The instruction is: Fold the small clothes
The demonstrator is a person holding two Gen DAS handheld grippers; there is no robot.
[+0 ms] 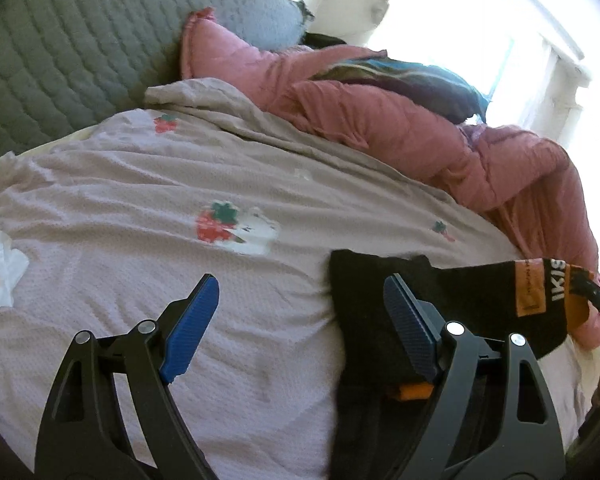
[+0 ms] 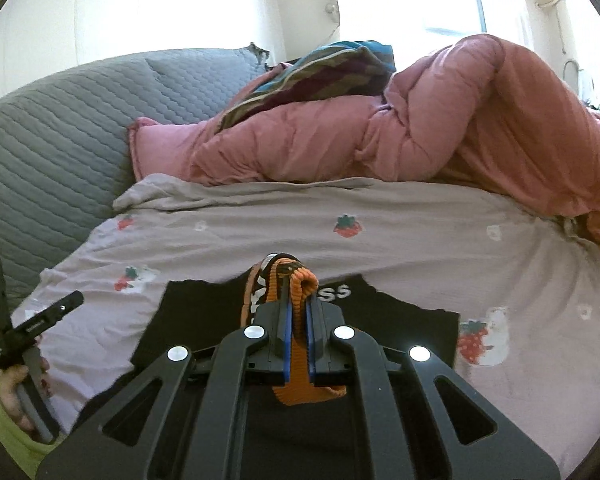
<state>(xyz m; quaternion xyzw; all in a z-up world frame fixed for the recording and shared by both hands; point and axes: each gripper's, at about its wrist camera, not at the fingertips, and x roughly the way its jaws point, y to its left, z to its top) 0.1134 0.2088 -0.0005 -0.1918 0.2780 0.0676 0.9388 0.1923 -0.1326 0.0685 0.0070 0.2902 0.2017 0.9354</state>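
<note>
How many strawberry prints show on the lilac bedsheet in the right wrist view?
4. One near the quilted grey cover, one at upper centre, one left of the black garment, one right of it. The black garment and claw may hide more.

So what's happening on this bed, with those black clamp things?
A person is folding a small black garment with an orange waistband on a bed covered by a strawberry-print sheet. The right tongs are shut on the orange band, lifting it over the rest of the garment. The left tongs hang open above the sheet, beside the black cloth, holding nothing. A pink duvet is bunched up behind.
</note>
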